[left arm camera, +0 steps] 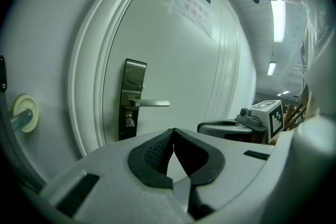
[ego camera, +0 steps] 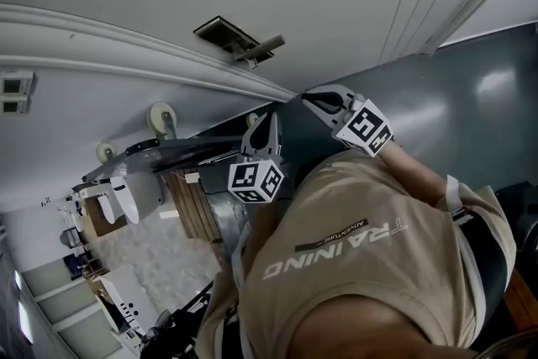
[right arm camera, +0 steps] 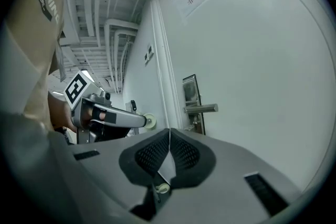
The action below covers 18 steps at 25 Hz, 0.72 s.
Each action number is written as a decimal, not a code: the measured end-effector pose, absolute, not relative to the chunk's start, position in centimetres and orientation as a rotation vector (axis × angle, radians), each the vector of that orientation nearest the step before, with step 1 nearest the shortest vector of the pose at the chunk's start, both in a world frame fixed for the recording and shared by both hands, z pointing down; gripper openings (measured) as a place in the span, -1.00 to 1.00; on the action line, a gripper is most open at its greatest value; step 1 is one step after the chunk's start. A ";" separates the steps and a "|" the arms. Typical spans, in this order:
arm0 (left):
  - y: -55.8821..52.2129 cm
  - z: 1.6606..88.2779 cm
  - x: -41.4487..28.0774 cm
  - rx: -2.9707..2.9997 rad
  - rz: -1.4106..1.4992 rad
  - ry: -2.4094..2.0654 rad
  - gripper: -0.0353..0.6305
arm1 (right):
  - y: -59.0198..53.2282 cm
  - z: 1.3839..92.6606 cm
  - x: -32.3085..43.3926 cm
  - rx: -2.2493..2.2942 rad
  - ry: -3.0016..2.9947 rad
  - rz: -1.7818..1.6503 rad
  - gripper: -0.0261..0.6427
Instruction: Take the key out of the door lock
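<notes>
Near the left edge of the big white door [left arm camera: 184, 50], just under the long silver lever handle [left arm camera: 152, 104]: small shiny silver key [left arm camera: 129, 121], sitting in the tall dark metal lock plate [left arm camera: 134, 77]. Not yet taken out. Looks to poke straight out of the door face toward the room, though too small to be sure. Nothing touching it.

Seen along the grey left gripper [left arm camera: 174, 135]: up and to the left of where it points, well apart. Jaws pressed together at the front, nothing between them.

Seen along the grey right gripper [right arm camera: 169, 135]: same key [right arm camera: 195, 124], up and a little to the right, closer to straight ahead, but smaller-looking, so likely farther off. Jaws together there too, holding nothing.

Probably nearer to the left gripper, better lined up with the right one. Either way: must open first, reach forward, close on the key's head from both sides, then pull straight back along the key's own line, away from the door. Risk of jamming if pulled sideways.

Past the door frame, on the wall: round cream knob [left arm camera: 23, 112], not part of the job.
</notes>
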<state>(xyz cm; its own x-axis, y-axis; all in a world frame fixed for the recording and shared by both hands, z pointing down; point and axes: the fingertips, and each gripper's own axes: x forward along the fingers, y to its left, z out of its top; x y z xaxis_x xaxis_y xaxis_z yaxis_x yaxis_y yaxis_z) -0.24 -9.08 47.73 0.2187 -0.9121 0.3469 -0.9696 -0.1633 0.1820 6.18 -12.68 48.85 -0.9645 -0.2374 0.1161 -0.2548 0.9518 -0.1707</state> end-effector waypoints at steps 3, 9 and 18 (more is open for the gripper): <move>-9.7 46.5 1.1 2.168 0.170 -1.750 -0.88 | -13.1 49.2 6.4 0.379 -3.003 0.312 -0.88; -8.7 48.0 0.7 2.118 0.179 -1.739 -0.88 | -12.9 48.8 6.0 0.372 -3.020 0.306 -0.88; -10.5 48.6 3.1 2.165 0.127 -1.650 -0.88 | -13.7 49.6 6.7 0.389 -2.971 0.285 -0.88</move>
